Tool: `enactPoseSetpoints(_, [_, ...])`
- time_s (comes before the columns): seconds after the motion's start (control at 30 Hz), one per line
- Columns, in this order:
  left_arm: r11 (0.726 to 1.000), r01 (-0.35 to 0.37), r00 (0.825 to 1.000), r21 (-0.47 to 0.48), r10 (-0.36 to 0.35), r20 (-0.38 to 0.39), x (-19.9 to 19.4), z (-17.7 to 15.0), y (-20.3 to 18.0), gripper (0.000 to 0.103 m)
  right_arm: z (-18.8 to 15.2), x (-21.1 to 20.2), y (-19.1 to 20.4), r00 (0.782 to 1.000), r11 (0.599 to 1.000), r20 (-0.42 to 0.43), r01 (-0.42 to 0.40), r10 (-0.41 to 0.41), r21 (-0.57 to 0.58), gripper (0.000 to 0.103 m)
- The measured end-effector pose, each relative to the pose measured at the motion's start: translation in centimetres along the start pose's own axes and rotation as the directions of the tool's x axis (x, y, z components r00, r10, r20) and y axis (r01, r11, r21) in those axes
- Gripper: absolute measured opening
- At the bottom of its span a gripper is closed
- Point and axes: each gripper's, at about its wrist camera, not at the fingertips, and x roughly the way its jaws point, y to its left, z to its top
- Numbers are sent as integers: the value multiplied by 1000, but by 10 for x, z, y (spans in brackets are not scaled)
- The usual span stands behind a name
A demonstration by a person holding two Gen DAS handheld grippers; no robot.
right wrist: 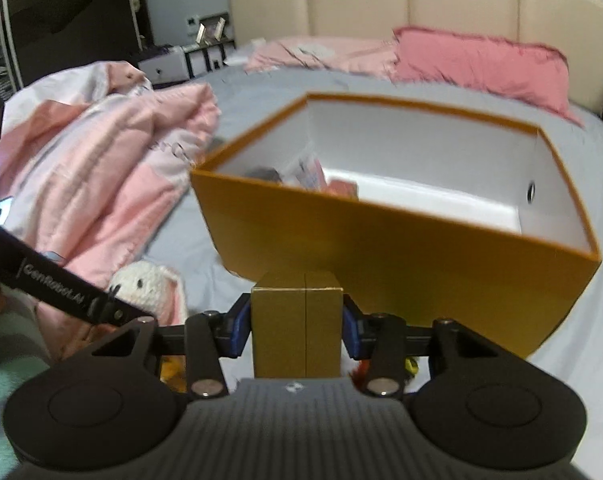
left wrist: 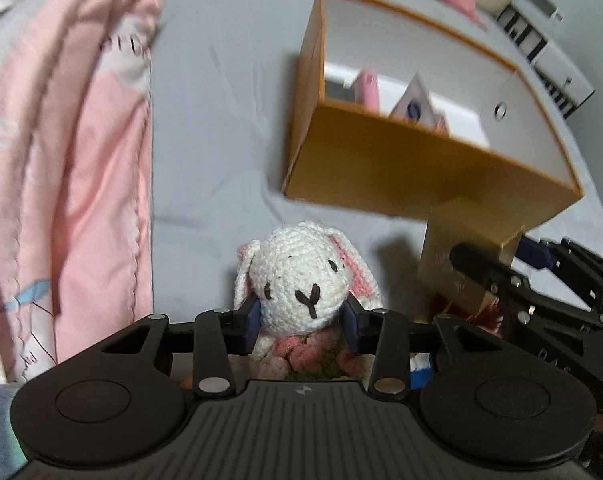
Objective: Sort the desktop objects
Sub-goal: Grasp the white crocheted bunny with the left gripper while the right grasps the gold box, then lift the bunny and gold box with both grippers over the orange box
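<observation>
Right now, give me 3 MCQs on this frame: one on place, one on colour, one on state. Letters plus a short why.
1. Where is the crochet bunny?
A. inside the box
B. between the left gripper's pads, in front of the box
C. on the pillow

2. What colour is the outside of the open box?
A. orange-brown
B. blue
C. green

3. What is the right gripper doing?
A. open, nothing between the pads
B. shut on the small gold box
C. shut on the bunny

Answers:
1 B: in the left wrist view the blue pads press on both sides of the bunny's head, with the box beyond it.
2 A: both views show orange-brown outer walls and a white interior.
3 B: in the right wrist view the pads sit against both sides of the gold box.
</observation>
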Motion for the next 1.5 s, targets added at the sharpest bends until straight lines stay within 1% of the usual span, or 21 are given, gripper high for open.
enactPoseSetpoints(0.07, [1000,10,999,-6,-10,39,-10,2,0,46,5,-6,3,1000,1000,1,2,-2,6,47])
enactPoseSetpoints(0.13, [1000,23,997,-5,-22,72,-18,7,-2,46,12,-13,0,1000,999,10,-13,13,36,47])
enactPoseSetpoints(0.27, [994,104,984,13,-105,141,-49,22,-10,46,32,-36,-10,998,996,58,-43,38,82,47])
enactPoseSetpoints(0.33, [989,140,974,40,-145,174,-65,29,-19,46,43,-48,-17,995,995,91,-51,43,91,47])
enactPoseSetpoints(0.43, [983,175,955,62,-185,232,-76,44,-30,46,63,-64,-30,989,991,141,-56,39,121,47])
enactPoseSetpoints(0.57, [972,224,922,69,-235,309,-79,68,-45,46,86,-65,-55,989,982,144,-54,28,180,47])
enactPoseSetpoints(0.67, [971,231,909,64,-239,341,-73,84,-50,46,99,-51,-74,993,978,115,-1,-24,207,47])
enactPoseSetpoints(0.77, [970,243,901,34,-238,364,-64,101,-47,46,110,-25,-96,997,971,58,32,-47,237,47])
enactPoseSetpoints(0.87, [971,240,898,5,-224,378,-52,116,-44,46,111,10,-107,998,965,-22,70,-67,253,47])
enactPoseSetpoints(0.93, [969,245,899,-15,-222,379,-44,126,-40,47,108,34,-111,994,960,-81,97,-79,262,47])
enactPoseSetpoints(1.07, [965,254,906,-64,-214,365,-26,146,-31,47,96,61,-117,983,945,-168,123,-75,302,47])
enactPoseSetpoints(1.17, [965,251,911,-71,-211,355,-16,164,-31,47,97,76,-122,969,939,-235,149,-76,311,47])
enactPoseSetpoints(1.23, [963,259,913,-72,-219,345,-11,176,-33,47,100,84,-127,955,938,-292,143,-47,316,47])
enactPoseSetpoints(1.27, [962,264,912,-72,-224,343,-9,180,-34,47,102,87,-132,944,935,-329,134,-20,328,47])
enactPoseSetpoints(1.33, [959,272,911,-74,-232,342,-2,184,-34,47,105,97,-139,912,923,-406,107,57,370,47])
enactPoseSetpoints(1.4, [961,266,911,-73,-226,344,5,182,-33,47,107,106,-142,879,918,-464,90,109,385,47])
enactPoseSetpoints(1.43, [964,257,913,-69,-219,345,8,180,-33,47,108,111,-141,864,921,-491,96,111,378,47])
enactPoseSetpoints(1.5, [969,241,918,-59,-208,338,15,178,-31,47,109,117,-138,848,931,-517,92,113,354,47])
